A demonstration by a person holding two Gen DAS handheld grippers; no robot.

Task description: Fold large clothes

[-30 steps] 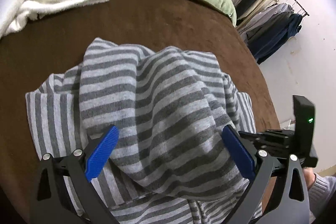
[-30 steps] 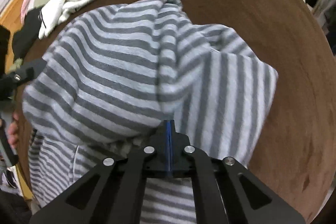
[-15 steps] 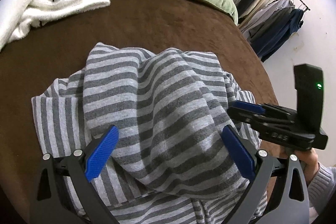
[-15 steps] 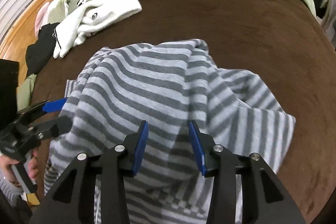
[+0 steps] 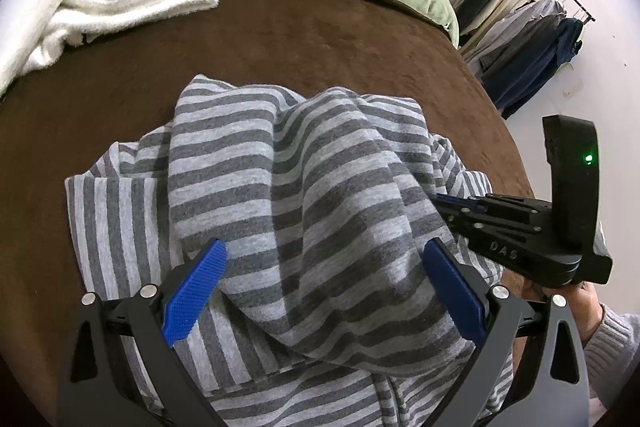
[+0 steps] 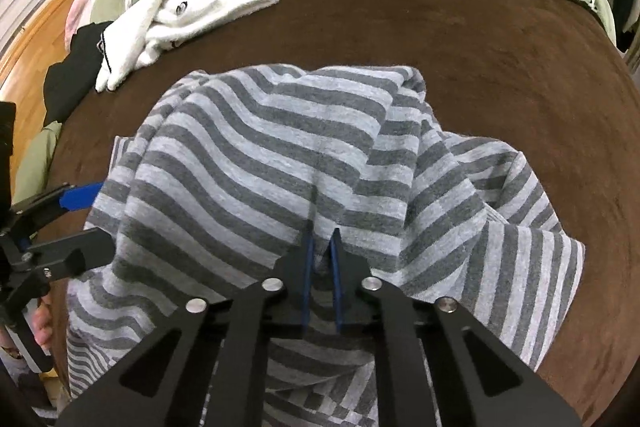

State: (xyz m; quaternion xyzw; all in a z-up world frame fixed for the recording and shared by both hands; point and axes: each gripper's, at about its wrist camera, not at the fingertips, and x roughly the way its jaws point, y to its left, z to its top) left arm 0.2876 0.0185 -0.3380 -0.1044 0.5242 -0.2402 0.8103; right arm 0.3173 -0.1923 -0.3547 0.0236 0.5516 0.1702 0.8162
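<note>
Left wrist view: the left gripper (image 5: 322, 291) hangs with its jaws spread wide over the bunched striped garment (image 5: 280, 195), which lies near on the brown blanket (image 5: 300, 35); a white towel (image 5: 104, 3) lies far left. Right wrist view: the right gripper (image 6: 320, 255) pinches a ridge of the striped garment (image 6: 280, 147) between its narrow jaws.
</note>
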